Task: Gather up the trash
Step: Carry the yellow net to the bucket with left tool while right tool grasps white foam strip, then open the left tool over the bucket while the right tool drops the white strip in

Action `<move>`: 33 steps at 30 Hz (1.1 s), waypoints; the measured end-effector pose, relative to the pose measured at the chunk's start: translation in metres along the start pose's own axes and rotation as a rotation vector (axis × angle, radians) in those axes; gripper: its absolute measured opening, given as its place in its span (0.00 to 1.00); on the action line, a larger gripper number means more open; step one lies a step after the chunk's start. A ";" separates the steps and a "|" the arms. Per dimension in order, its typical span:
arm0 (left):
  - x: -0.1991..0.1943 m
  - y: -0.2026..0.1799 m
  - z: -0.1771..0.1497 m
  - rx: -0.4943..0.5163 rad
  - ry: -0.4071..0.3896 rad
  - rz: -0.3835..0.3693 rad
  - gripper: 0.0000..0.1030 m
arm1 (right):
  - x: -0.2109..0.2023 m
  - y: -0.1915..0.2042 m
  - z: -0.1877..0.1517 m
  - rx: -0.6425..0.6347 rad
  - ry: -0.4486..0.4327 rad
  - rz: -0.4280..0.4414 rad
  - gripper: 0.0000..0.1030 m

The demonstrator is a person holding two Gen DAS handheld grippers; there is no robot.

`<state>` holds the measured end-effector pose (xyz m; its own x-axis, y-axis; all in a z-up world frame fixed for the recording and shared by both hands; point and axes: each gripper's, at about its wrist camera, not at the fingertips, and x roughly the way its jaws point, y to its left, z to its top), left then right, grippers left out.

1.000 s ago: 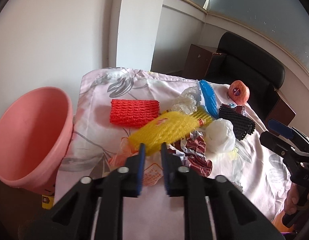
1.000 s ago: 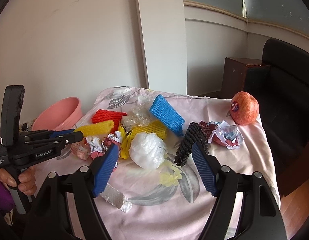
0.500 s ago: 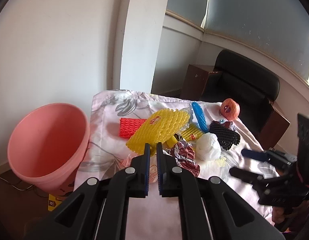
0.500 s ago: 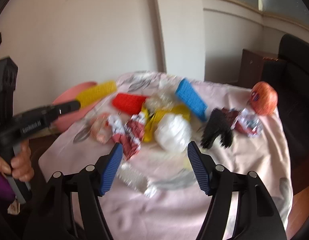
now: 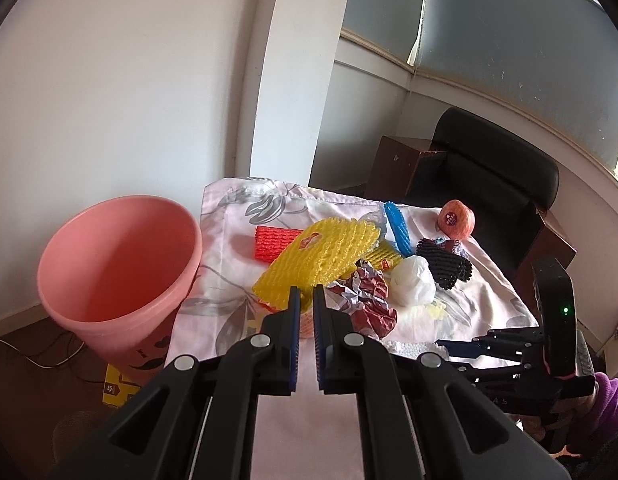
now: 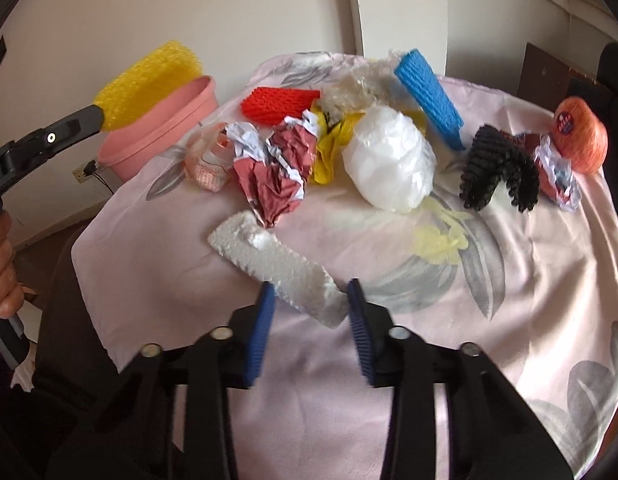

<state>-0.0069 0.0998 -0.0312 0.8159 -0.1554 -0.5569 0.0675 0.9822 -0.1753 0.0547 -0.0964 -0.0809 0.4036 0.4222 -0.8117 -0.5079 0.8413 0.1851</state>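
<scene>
My left gripper (image 5: 303, 300) is shut on a yellow foam net (image 5: 321, 256) and holds it up off the table. In the right wrist view the yellow foam net (image 6: 149, 80) hangs above the rim of the pink bin (image 6: 161, 128), with the left gripper (image 6: 97, 116) beneath it. My right gripper (image 6: 311, 292) points down at the cloth. Its jaws are closing on either side of the near end of a white foam strip (image 6: 277, 264), with small gaps still showing. In the left wrist view the right gripper (image 5: 461, 346) sits low at the right, by the white foam strip (image 5: 405, 348).
On the floral cloth (image 6: 509, 320) lie a red net (image 6: 281, 102), a blue net (image 6: 429, 96), a black net (image 6: 497, 172), a white bag (image 6: 393, 164), crumpled wrappers (image 6: 277, 168) and an orange fruit (image 6: 581, 140). The pink bin (image 5: 121, 272) stands left of the table. A black chair (image 5: 489, 176) is behind.
My left gripper has lifted the yellow net off the pile and carried it toward the bin. My right gripper has dropped to the white foam strip and its jaws have narrowed.
</scene>
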 end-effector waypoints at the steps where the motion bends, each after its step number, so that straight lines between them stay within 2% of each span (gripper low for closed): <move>1: -0.002 0.001 0.000 -0.002 -0.002 0.002 0.05 | -0.002 0.000 -0.001 -0.003 -0.002 0.001 0.29; 2: -0.003 0.002 0.000 -0.004 -0.003 0.003 0.05 | -0.004 0.001 -0.002 -0.007 -0.006 0.001 0.25; 3: -0.003 0.002 0.000 -0.006 -0.005 0.005 0.05 | -0.008 0.002 -0.004 -0.010 -0.013 0.003 0.14; 4: -0.004 0.002 0.000 -0.006 -0.007 0.007 0.05 | -0.012 0.003 -0.005 -0.009 -0.017 0.002 0.13; 14: -0.026 0.016 0.004 -0.037 -0.064 0.054 0.05 | -0.058 0.012 0.004 -0.020 -0.132 -0.003 0.13; 19: -0.036 0.034 0.007 -0.057 -0.091 0.130 0.05 | -0.075 0.026 0.029 -0.052 -0.210 -0.005 0.13; 25: -0.036 0.070 0.006 -0.104 -0.080 0.248 0.05 | -0.060 0.061 0.073 -0.140 -0.233 0.023 0.13; 33: -0.027 0.110 0.002 -0.124 -0.018 0.369 0.05 | -0.004 0.125 0.130 -0.266 -0.195 0.055 0.13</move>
<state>-0.0203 0.2124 -0.0338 0.7824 0.2085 -0.5869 -0.3010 0.9515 -0.0632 0.0888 0.0510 0.0173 0.4951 0.5425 -0.6786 -0.7033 0.7089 0.0536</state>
